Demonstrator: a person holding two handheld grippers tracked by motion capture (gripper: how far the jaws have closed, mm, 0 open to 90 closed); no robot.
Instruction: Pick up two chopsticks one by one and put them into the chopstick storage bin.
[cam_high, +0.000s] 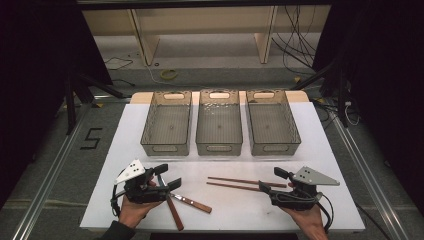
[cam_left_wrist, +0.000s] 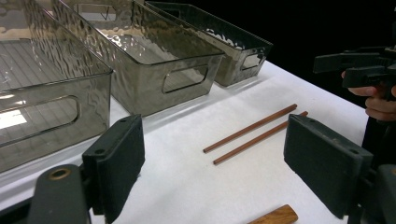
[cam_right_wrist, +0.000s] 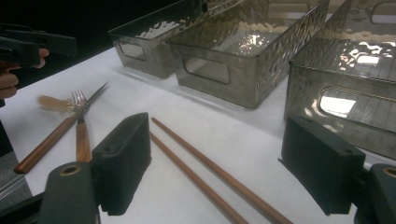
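Left hand-held gripper (cam_high: 167, 176): I hold it at about 7 o'clock on the table (cam_high: 150, 210), jaws spread wide with nothing between them; in its own view the pads stand well apart over bare white cloth.
Right hand-held gripper (cam_high: 272, 181): I hold it at about 5 o'clock, jaws wide and holding nothing.
Chopsticks (cam_high: 245, 183): two brown sticks lie side by side on the table, between my grippers, their right ends just beside the right hand-held gripper; in the right gripper view they run up between its jaws (cam_right_wrist: 196, 161).
Fork and knife (cam_high: 187, 202): wooden-handled, crossed, under and just right of the left hand-held gripper.
Bins (cam_high: 219, 122): three clear grey bins in a row at 12 o'clock, well apart from both grippers.
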